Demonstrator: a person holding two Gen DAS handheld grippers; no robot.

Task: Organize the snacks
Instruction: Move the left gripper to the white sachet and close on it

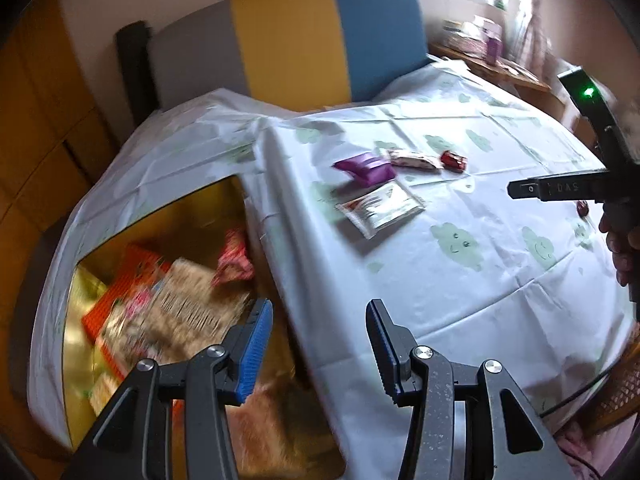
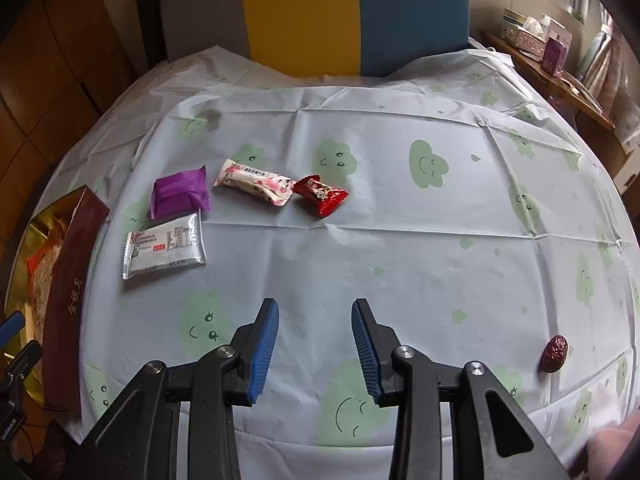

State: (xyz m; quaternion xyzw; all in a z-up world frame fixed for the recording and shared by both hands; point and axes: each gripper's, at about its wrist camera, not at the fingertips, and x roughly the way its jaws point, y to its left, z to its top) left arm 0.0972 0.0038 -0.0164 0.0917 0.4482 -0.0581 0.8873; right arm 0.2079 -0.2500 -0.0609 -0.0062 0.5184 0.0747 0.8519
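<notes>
My left hand-held gripper (image 1: 320, 344) hangs wide open and empty over the gold-lined maroon cardboard box (image 2: 76, 248); my right hand-held gripper (image 2: 315, 346), likewise open and empty, faces the purple foil snack packet (image 2: 180, 192) awaiting collection.

- Your left wrist camera sits above the desk's left edge, tilted, facing forward and to the right. Its lower left looks down into the open box (image 1: 160, 300), which is close and blurred.
- In that view your right gripper (image 1: 520, 190) shows side-on at the right edge, above the desk (image 1: 460, 312).
- Your right wrist camera looks squarely across the desk (image 2: 400, 240) from the near edge toward the chair (image 2: 352, 16), from a little above the cloth.
- In it the box (image 2: 68, 280) is seen from the side at far left.
- Both views share the purple packet (image 1: 366, 168) (image 2: 180, 192), silver packet (image 1: 382, 208) (image 2: 166, 246), pink bar (image 1: 414, 159) (image 2: 256, 180), red candy (image 1: 454, 160) (image 2: 320, 194) and chair (image 1: 288, 44).
</notes>
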